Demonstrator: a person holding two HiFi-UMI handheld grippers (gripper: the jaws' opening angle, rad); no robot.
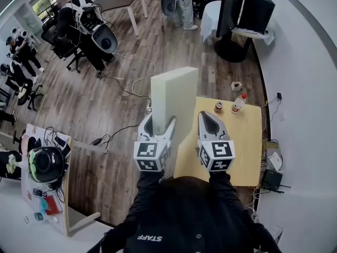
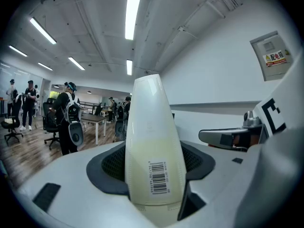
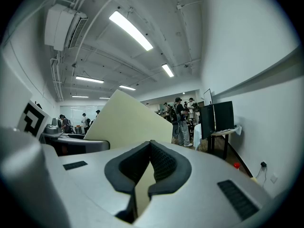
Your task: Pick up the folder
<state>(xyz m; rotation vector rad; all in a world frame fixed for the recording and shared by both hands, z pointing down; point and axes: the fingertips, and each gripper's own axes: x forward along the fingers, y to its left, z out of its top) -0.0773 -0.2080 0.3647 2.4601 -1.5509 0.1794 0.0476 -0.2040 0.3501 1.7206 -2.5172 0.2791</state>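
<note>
The folder is a thick cream box file, held upright off the wooden table. My left gripper is shut on its lower end. In the left gripper view the folder's spine, with a barcode label, fills the space between the dark pads of that gripper. My right gripper hovers just right of the folder with its jaws together and nothing in them. In the right gripper view the folder's flat side rises beyond the right gripper.
On the table's far edge stand a bottle with a red cap, a can and a small cup. A desk with a helmet is at lower left. Cables cross the wooden floor. People stand further back.
</note>
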